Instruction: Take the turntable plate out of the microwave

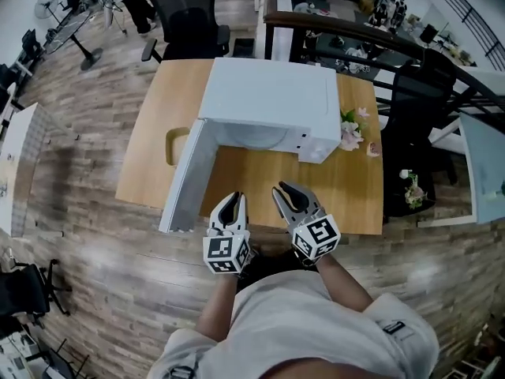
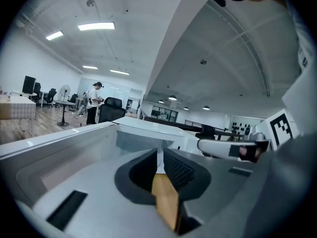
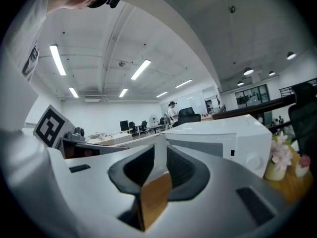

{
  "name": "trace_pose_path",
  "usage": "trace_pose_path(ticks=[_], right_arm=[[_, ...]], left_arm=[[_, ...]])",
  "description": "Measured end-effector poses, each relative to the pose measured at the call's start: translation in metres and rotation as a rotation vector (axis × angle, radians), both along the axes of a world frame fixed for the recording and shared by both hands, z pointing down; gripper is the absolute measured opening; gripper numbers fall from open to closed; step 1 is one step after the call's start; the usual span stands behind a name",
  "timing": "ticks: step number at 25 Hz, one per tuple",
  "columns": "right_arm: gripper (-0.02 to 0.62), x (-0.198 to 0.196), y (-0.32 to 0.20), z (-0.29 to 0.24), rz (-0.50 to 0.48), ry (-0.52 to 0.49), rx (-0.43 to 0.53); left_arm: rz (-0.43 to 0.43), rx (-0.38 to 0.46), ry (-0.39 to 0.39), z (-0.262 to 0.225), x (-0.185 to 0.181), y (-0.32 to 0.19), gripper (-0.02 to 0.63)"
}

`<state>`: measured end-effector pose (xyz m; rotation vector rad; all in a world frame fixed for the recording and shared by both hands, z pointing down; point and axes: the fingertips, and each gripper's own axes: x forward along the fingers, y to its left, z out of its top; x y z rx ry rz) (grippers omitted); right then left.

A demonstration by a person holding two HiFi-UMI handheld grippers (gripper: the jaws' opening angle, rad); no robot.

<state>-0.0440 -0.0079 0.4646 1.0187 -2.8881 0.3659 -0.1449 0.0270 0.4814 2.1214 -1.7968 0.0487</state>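
Observation:
The white microwave (image 1: 268, 97) stands on the wooden table (image 1: 347, 188), its door (image 1: 189, 176) swung wide toward the table's front left. Inside the cavity, part of the pale turntable plate (image 1: 264, 138) shows. Both grippers hover over the table's front edge, short of the cavity and touching nothing. My left gripper (image 1: 230, 204) is beside the door's free end; its jaws leave only a narrow slit with nothing in it. My right gripper (image 1: 289, 196) is open and empty. The left gripper view (image 2: 160, 157) faces the microwave (image 2: 148, 129); the right gripper view (image 3: 159, 155) has the microwave (image 3: 233, 133) at its right.
Small pots of pink flowers (image 1: 349, 129) sit right of the microwave, also in the right gripper view as flowers (image 3: 282, 157). Black office chairs stand behind the table (image 1: 189, 14) and at its right (image 1: 414, 101). A person (image 2: 93, 100) stands far off.

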Motion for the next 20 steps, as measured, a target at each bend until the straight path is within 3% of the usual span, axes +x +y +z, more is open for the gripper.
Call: trace_pose_path(ticks=[8, 20], right_arm=[[0.086, 0.012, -0.031, 0.034, 0.098, 0.009, -0.096], [0.094, 0.022, -0.098, 0.076, 0.083, -0.049, -0.210]], left_arm=[[0.081, -0.069, 0.049, 0.031, 0.004, -0.039, 0.054], [0.076, -0.165, 0.059, 0.064, 0.011, -0.115, 0.055]])
